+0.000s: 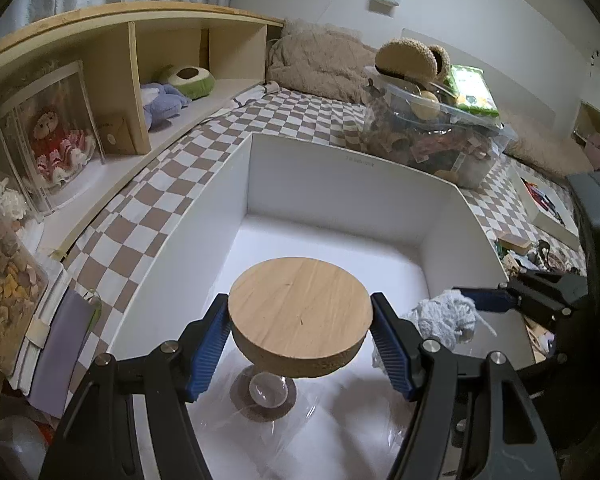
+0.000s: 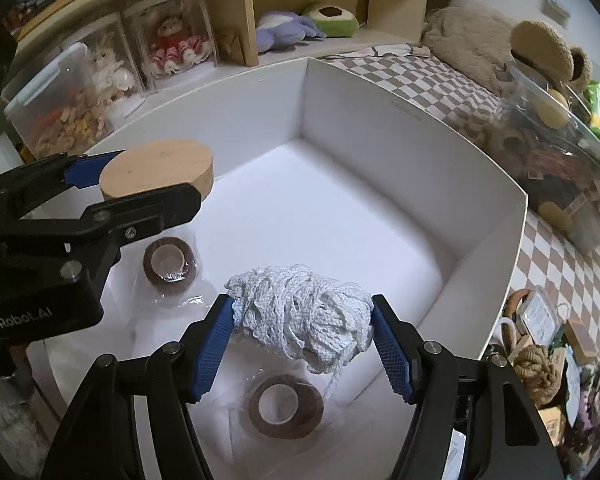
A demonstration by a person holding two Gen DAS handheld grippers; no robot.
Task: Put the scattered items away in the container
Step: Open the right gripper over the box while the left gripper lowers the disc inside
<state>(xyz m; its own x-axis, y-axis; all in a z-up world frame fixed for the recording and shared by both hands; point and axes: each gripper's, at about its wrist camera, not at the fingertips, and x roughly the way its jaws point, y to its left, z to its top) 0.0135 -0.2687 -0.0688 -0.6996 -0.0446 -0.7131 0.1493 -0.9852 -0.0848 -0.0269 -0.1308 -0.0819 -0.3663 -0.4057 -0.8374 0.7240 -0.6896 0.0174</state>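
The left gripper holds a round, thick wooden disc with a cork-like side between its blue ribbed pads. The pads press on both sides of the disc, so the fingers are clenched on it. The disc is above the near part of a big white rectangular box, which stands on a bed cover with a brown and white check pattern.

The right gripper grasps a bundle of pale blue-white knitted cord. Its blue pads touch the bundle on the left and right side, and one loose end of cord hangs down. This bundle is also over the inside of the white box, near its near wall, at the right of the wooden disc.

On the white floor of the box lie two brown tape rolls in clear plastic wrap: one under the cord bundle, the other more to the left, under the left gripper.

To the left of the box is a light wooden shelf with plush toys, and at the far right stands a clear plastic bin full of small things.
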